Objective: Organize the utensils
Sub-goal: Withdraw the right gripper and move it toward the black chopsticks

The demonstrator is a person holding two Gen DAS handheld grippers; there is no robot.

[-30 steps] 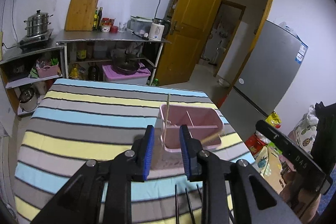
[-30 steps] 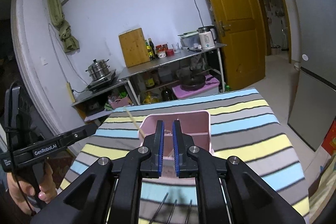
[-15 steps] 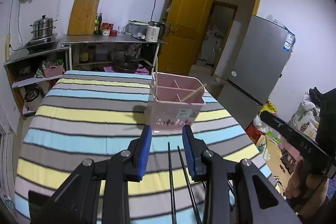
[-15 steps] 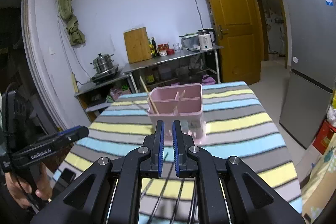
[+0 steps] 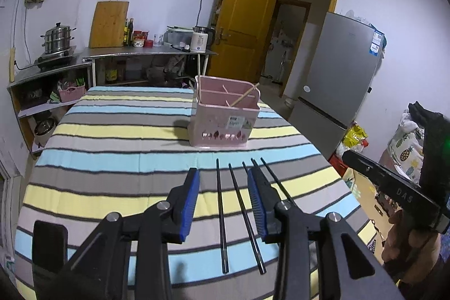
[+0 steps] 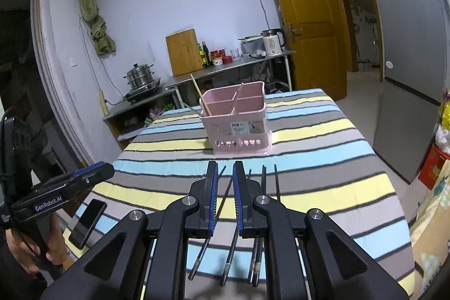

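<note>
Pink caddy (image 5: 225,117) sits at twelve o'clock on our striped bench (image 5: 112,159). Black chopsticks (image 5: 220,212) lie at six for picking. Our left gripper (image 5: 223,201) is opening, empty; right gripper (image 6: 225,198) is parting slightly, clamping nothing.

The left gripper (image 5: 223,194) hung tilted downward, jaws opening with nothing gripped. The right gripper (image 6: 225,191) sat likewise, its narrow gap widening, apparently empty. A hand (image 6: 31,255) held each handle.
</note>
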